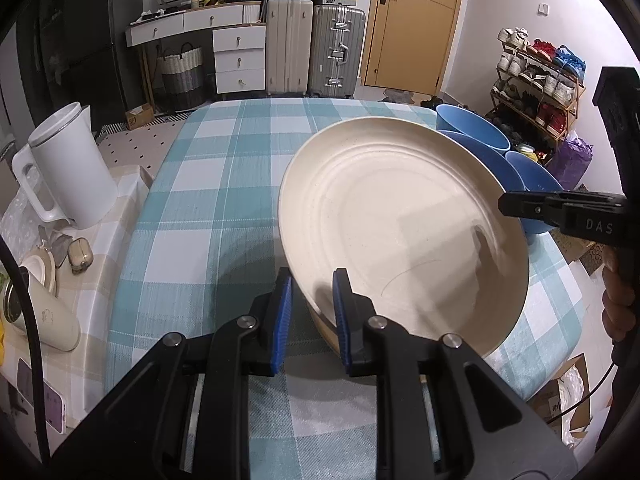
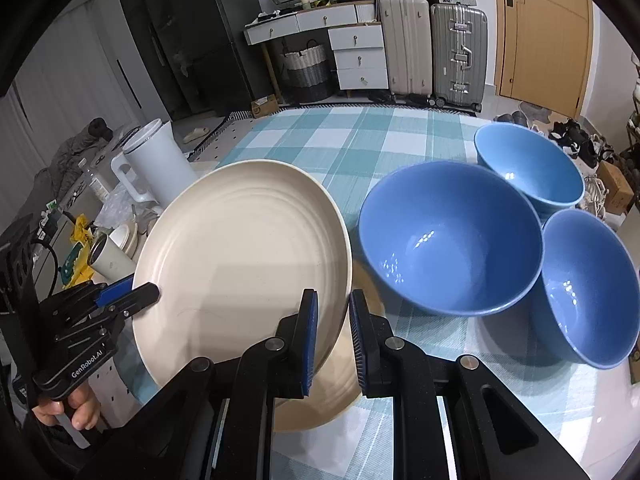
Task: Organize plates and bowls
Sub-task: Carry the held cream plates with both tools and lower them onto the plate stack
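Note:
A cream plate [image 1: 400, 216] [image 2: 240, 256] hangs tilted over the checked tablecloth [image 1: 224, 184], held by opposite rims. My left gripper [image 1: 314, 286] is shut on its near-left rim; in the right wrist view this gripper [image 2: 134, 296] shows at the plate's left edge. My right gripper [image 2: 334, 300] is shut on the other rim, and its finger [image 1: 520, 204] reaches in from the right. A second, tan plate [image 2: 320, 404] [image 1: 322, 324] lies on the cloth just beneath. Three blue bowls [image 2: 448, 240] [image 2: 528, 164] [image 2: 588, 284] stand to the right of the plates.
A white jug [image 1: 72, 168] and a lying cream tumbler [image 1: 48, 316] sit on the side table to the left. Suitcases [image 1: 316, 52] and drawers [image 1: 240, 56] stand beyond the table's far edge. A shoe rack [image 1: 536, 92] and cardboard boxes [image 1: 568, 400] lie right.

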Motion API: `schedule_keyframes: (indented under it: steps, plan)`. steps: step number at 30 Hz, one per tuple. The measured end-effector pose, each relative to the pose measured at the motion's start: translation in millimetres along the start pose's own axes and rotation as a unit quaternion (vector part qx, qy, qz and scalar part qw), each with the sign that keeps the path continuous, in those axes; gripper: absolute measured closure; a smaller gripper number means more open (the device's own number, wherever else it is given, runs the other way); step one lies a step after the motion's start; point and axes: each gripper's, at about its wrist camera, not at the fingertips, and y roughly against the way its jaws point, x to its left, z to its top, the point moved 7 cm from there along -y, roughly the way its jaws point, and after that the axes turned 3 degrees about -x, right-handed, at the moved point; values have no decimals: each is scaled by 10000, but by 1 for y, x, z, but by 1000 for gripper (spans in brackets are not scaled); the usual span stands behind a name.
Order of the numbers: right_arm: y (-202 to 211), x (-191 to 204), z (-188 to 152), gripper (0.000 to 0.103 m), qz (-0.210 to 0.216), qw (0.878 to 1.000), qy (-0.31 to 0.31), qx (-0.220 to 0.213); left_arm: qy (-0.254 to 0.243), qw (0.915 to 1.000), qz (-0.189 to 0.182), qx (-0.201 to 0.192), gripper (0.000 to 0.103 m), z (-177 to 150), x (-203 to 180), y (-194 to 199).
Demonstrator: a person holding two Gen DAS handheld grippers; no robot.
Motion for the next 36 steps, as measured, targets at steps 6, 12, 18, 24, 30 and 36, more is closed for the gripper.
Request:
schedule_keyframes:
  steps: [6,12,18,24,30,36]
  plan:
    - [-10,0,-13,86,10,9999,-64,103,-32,10000,39,76,87,-8,3,-8]
    - [-17,-4,-23,86,-19,9997,-139,180,-151,9997,128,165,87,-14,1,-23]
    - [-23,-8,-30,86,-57,9995,-158,266,-172,9995,91,257,87,-22,-2,-34]
    - [-31,-13,-36,86,-46,9991,-244,352,-187,9992,79,358,87,-26,-1,-47]
    - [-37,-16,-40,86,-107,9989,-257,382,-294,9986,203,392,87,-29,-4,-60]
    - [-39,-21,-43,86,-185,9988,-272,352,-379,9979,249,452,87,-36,-8,-71]
